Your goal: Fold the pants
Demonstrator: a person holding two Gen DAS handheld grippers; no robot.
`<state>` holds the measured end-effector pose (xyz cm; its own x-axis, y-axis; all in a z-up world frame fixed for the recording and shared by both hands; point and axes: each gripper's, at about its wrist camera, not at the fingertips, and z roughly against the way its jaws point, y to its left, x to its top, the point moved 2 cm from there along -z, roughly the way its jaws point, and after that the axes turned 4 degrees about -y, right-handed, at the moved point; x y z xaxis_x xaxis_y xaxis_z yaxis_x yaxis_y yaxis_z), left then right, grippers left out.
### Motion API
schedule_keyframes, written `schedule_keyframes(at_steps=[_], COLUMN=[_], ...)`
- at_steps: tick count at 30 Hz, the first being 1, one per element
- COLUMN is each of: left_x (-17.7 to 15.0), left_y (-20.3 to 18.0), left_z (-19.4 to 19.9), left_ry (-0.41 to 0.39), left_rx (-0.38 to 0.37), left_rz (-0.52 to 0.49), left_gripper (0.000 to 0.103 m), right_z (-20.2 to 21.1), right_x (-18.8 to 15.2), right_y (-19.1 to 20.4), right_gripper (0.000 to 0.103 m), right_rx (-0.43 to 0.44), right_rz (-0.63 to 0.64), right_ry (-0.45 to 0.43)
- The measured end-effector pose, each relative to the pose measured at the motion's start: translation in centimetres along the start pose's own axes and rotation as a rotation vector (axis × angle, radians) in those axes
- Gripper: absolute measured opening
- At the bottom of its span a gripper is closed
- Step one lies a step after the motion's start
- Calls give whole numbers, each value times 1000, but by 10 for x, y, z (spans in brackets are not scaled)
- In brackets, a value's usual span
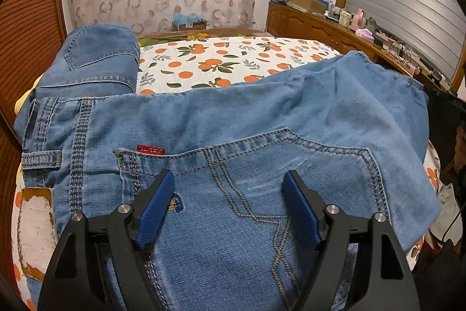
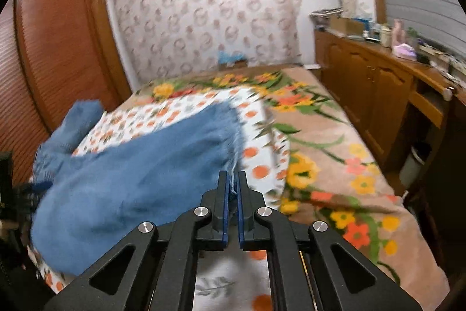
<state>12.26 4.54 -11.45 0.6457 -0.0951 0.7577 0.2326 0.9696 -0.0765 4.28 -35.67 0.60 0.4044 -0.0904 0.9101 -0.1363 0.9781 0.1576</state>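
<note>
Blue denim pants (image 1: 233, 118) lie across the near end of the bed, seat side up, with a stitched back pocket and a small red tag (image 1: 150, 149). My left gripper (image 1: 228, 179) hovers over that pocket, its blue pads (image 1: 155, 204) wide apart with only flat cloth beneath. In the right wrist view the pant leg (image 2: 139, 171) stretches leftward, blurred. My right gripper (image 2: 232, 179) is shut on the frayed hem (image 2: 233, 187) of the leg, which shows between the pads.
A second folded pair of jeans (image 1: 96, 57) sits at the left on the orange-print sheet (image 1: 221, 57). A floral blanket (image 2: 335, 153) covers the bed's right side. A wooden wardrobe (image 2: 58, 48) stands left; a cluttered wooden cabinet (image 2: 378, 77) runs along the right.
</note>
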Motion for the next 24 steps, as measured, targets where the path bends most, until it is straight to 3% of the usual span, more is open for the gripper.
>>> schedule_keyframes(at_steps=[10, 24], left_x=[1, 0], left_y=[-5, -4], left_z=[-5, 5], left_ry=[17, 8], left_rx=[27, -2], left_rz=[-35, -28], left_gripper=[80, 80], right_z=[-6, 4], right_x=[-15, 8], right_y=[-25, 16], right_gripper=[3, 3], right_rx=[-15, 86], right_rz=[-7, 18], right_ry=[38, 10])
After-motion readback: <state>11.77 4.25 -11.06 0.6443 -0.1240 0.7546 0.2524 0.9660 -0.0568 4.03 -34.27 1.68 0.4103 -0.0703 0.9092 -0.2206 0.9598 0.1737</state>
